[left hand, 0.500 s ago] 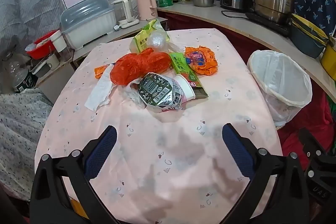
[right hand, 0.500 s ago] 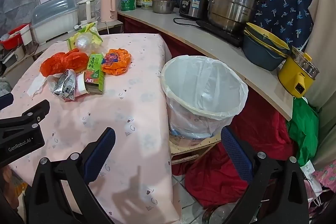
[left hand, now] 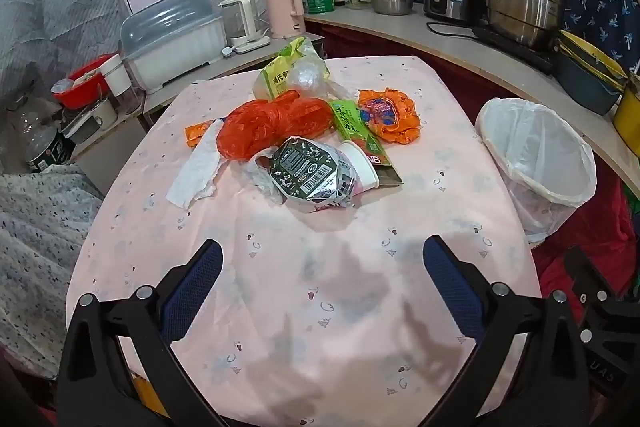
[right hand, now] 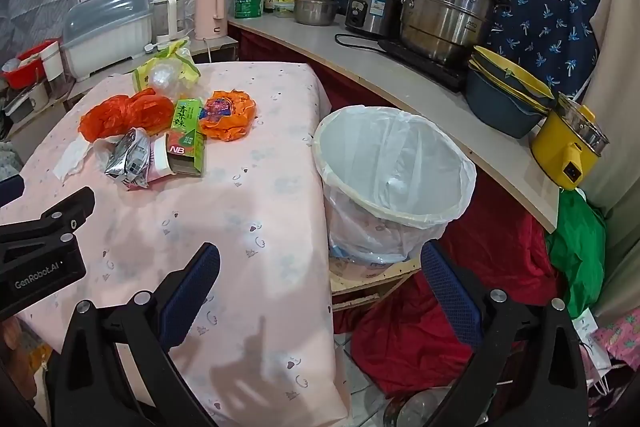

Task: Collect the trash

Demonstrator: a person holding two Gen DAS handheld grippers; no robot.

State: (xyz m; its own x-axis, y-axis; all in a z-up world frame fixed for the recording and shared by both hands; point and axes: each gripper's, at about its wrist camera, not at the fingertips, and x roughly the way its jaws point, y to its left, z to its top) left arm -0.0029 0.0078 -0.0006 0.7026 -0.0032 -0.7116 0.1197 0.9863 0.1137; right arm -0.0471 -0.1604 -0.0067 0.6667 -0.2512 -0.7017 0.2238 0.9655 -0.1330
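A heap of trash lies at the far middle of the pink-clothed table: a red plastic bag, a crumpled foil wrapper, a paper cup, a green carton, an orange wrapper, a white tissue and a yellow-green bag. The white-lined bin stands off the table's right edge. My left gripper hangs open over bare cloth, short of the heap. My right gripper is open above the table's right edge, beside the bin, with nothing in it.
A curved counter behind the bin carries steel pots, a rice cooker, stacked bowls and a yellow cooker. Kettles and a lidded dish rack stand beyond the table. Red cloth covers the floor under the bin.
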